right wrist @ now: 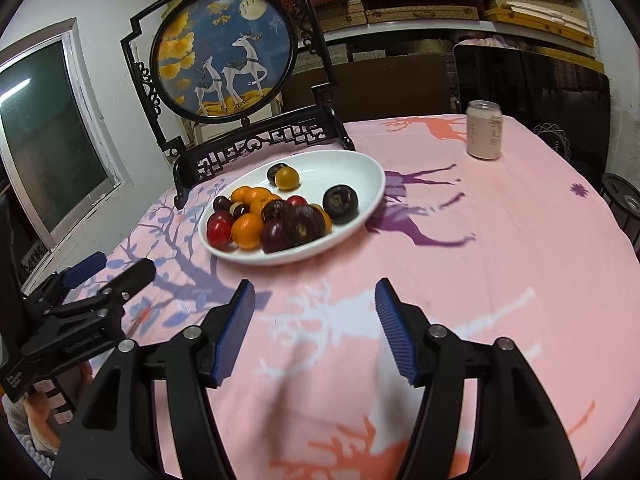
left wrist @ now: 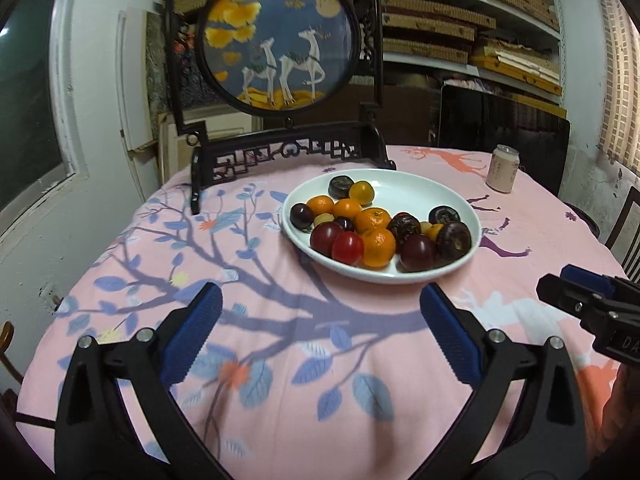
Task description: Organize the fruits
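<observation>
A white oval plate [left wrist: 460, 196] sits on the pink tablecloth and holds several fruits: orange mandarins [left wrist: 378, 248], red and dark plums [left wrist: 347, 247] and dark purple mangosteens [left wrist: 453, 240]. The plate [right wrist: 360, 168] also shows in the right wrist view with the same fruits [right wrist: 247, 231]. My left gripper [left wrist: 320, 312] is open and empty, hovering over the cloth in front of the plate. My right gripper [right wrist: 314, 300] is open and empty, also short of the plate. Each gripper shows at the edge of the other's view [left wrist: 576, 300] [right wrist: 112, 276].
A dark wooden stand with a round deer picture [left wrist: 280, 40] stands behind the plate. A pink drink can [left wrist: 503, 169] [right wrist: 484, 130] stands at the far right of the table. Shelves with boxes [left wrist: 460, 20] and a dark screen [left wrist: 500, 128] lie beyond.
</observation>
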